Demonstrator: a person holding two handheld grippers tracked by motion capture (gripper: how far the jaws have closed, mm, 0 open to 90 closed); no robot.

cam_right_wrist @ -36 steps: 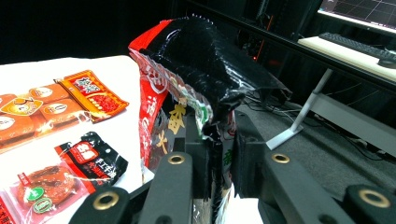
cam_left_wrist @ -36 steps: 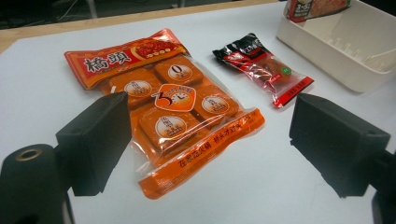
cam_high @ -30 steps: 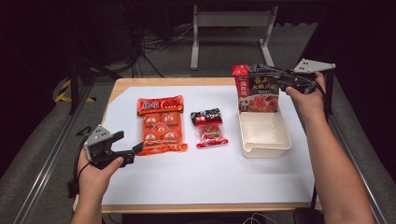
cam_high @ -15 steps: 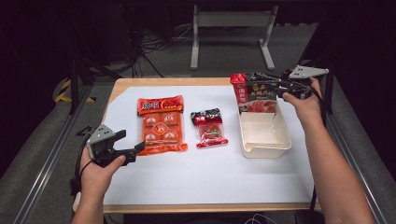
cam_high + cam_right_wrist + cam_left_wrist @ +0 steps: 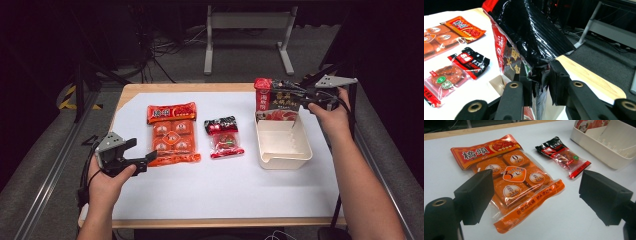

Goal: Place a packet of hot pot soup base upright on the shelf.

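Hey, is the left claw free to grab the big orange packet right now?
Probably yes. The left claw is open and holds nothing, the orange packet lies flat just ahead between its jaws, and nothing sits between them on the white table.

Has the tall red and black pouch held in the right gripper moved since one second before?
Yes. The pouch has shifted slightly left along the far end of the white plastic tub, held by the right gripper.

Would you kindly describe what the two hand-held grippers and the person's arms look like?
Both grippers are black with two blocky black jaws. The left gripper and the right gripper each carry a grey three-cornered plate on top. A dark cable trails from the left one past the wrist. The forearms are bare, with no sleeves or gloves in sight.
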